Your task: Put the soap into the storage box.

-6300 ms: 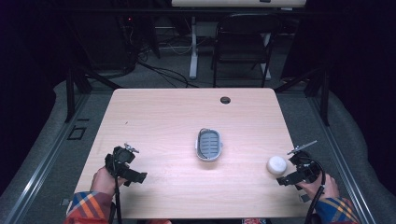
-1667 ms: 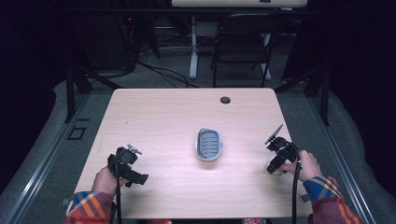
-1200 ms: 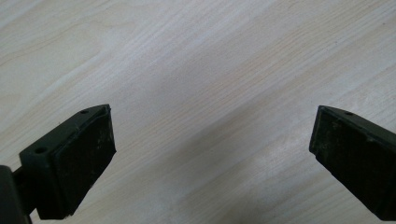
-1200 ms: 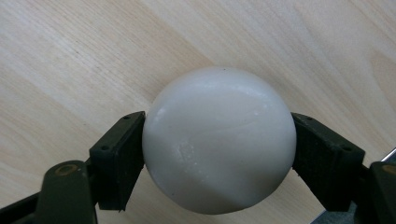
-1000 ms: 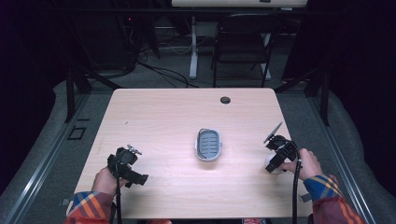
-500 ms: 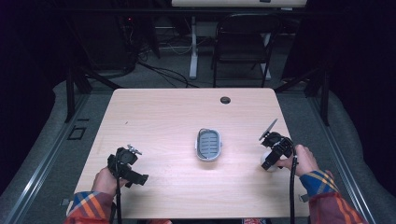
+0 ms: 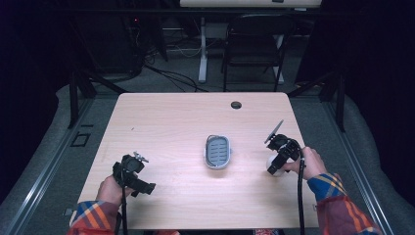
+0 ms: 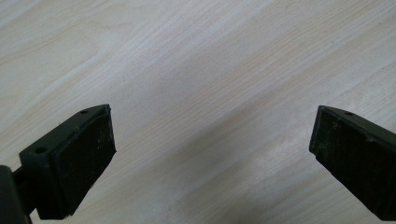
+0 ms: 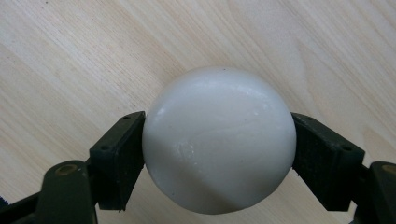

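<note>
In the right gripper view the right gripper (image 9: 219,154) has its two black jaws pressed against either side of a smooth white ball (image 9: 219,140), which bulges well above them, with pale wood grain behind. That view gives the grip plainly; whether the ball touches the table cannot be told from it. The high view shows the same ball (image 7: 274,165) as a small white shape tucked under the right gripper (image 7: 278,159), at the right side of the table (image 7: 166,117), with the person's right hand (image 7: 308,164) and a plaid sleeve (image 7: 337,196) behind it and a black cable (image 7: 300,196) trailing toward the near edge.

The left gripper view shows the left gripper (image 8: 210,154) with its jaws spread wide apart and bare wood between them, gripping nothing. In the high view this left gripper (image 7: 132,176) sits near the front left of the table, held by the left hand (image 7: 110,190).

Farther in, at the middle of the table, lies a small grey oval dish (image 7: 218,152), between the two grippers and apart from both. Near the far edge is a dark round hole (image 7: 236,105) in the tabletop. Beyond the table stand a black folding chair (image 7: 254,49) and a white desk leg (image 7: 202,49), with loose cables (image 7: 171,76) on the grey floor.
</note>
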Demonstrator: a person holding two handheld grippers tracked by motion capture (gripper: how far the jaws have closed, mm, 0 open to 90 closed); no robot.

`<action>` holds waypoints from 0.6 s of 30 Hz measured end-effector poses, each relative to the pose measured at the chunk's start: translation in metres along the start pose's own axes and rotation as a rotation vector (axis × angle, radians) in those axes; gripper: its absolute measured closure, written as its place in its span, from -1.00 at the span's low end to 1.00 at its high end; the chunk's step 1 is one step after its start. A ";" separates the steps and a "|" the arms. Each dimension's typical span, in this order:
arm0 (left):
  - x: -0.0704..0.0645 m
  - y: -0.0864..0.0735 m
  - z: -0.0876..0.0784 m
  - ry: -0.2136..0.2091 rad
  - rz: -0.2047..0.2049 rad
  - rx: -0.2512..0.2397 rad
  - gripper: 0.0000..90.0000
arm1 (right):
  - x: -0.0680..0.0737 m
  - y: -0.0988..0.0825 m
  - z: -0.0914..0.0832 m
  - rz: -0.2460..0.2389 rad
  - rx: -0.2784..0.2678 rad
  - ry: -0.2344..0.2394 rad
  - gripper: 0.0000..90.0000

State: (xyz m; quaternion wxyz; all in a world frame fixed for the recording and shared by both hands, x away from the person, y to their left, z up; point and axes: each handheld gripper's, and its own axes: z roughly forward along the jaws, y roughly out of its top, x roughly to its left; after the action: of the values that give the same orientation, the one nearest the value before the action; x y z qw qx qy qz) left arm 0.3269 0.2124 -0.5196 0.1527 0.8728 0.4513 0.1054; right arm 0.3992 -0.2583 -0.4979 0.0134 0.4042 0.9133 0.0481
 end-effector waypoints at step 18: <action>0.000 0.000 0.001 -0.001 0.002 -0.001 -1.00 | 0.007 0.021 -0.005 -0.053 0.017 -0.002 -0.50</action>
State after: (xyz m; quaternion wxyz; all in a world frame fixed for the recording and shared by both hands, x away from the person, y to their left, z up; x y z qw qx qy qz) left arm 0.3275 0.2123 -0.5202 0.1533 0.8733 0.4504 0.1052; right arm 0.4101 -0.2393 -0.4909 0.0121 0.3801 0.9240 0.0394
